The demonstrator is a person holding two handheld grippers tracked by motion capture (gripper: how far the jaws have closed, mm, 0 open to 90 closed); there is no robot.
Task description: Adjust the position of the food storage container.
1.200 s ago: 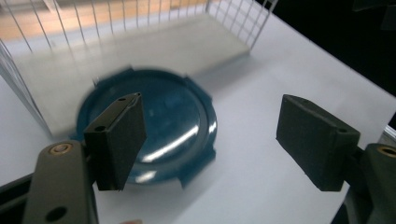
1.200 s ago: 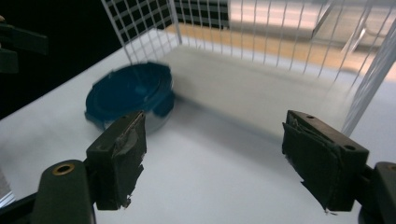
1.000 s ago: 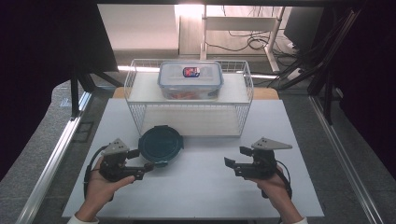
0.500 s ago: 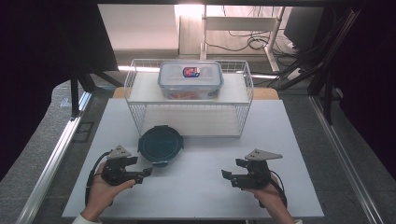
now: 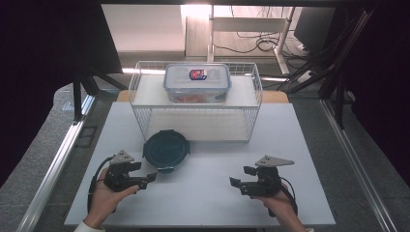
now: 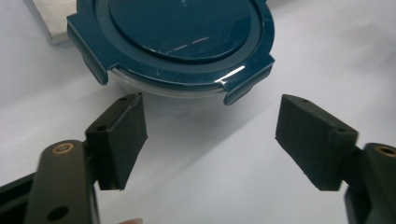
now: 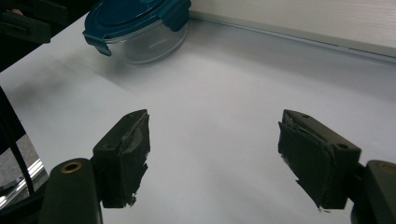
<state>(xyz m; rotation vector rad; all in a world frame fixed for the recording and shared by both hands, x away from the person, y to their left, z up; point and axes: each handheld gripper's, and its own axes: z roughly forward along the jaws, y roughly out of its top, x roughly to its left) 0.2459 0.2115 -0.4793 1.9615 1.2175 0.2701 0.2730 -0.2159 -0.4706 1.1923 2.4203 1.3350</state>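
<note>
A round glass bowl with a dark teal lid [image 5: 166,150] is set on the white table [image 5: 203,198], just in front of the wire basket [image 5: 196,126]. The left gripper [image 5: 151,177] is held just beside the bowl, jaws spread, nothing between them. The right gripper [image 5: 234,182] is kept well apart from the bowl, jaws spread after closing slightly, nothing pinched. A clear lidded box [image 5: 197,83] is placed on the basket.

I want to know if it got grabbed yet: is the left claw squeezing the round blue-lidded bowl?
No, the left claw is open on bare table, and the round blue-lidded bowl sits just beyond its tips, untouched.
</note>
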